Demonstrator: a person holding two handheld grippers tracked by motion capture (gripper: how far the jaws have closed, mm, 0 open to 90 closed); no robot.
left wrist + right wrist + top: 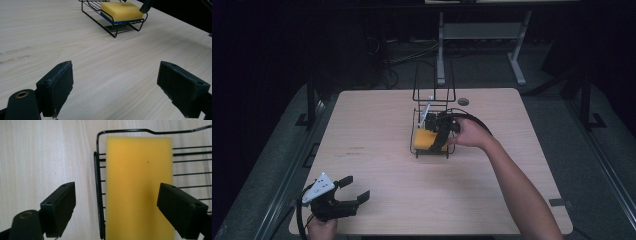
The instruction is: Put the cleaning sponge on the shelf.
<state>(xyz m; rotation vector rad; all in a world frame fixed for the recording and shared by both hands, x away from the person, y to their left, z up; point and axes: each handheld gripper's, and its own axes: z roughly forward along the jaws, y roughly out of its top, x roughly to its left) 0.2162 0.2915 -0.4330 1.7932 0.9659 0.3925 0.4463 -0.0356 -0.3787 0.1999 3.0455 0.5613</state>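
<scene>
Progress is judged to be early or at its very end, since the yellow sponge (139, 187) lies flat in the black wire rack (432, 125) and is gripped by nothing. Whether it is about to be lifted out or has just been set down cannot be told. The right gripper (117, 207) is held released directly above the sponge, its jaws spread wide; one jaw is seen over the bare counter (377, 145) outside the rack's rim, the other over the sponge's far edge and the wire floor. The left gripper (343, 196) is also held released, low over the counter at about 7 o'clock, well apart from the rack.

The rack stands just beyond the counter's centre, toward 12 o'clock, with its tall wire handles rising on the far side. A blue underside is seen beneath the sponge (121, 11) in the left gripper view. Open room is left on every side of the rack, widest toward 6 and 9 o'clock. The rack's rim wire, just beside the sponge, is judged the tightest edge for a descending jaw.
</scene>
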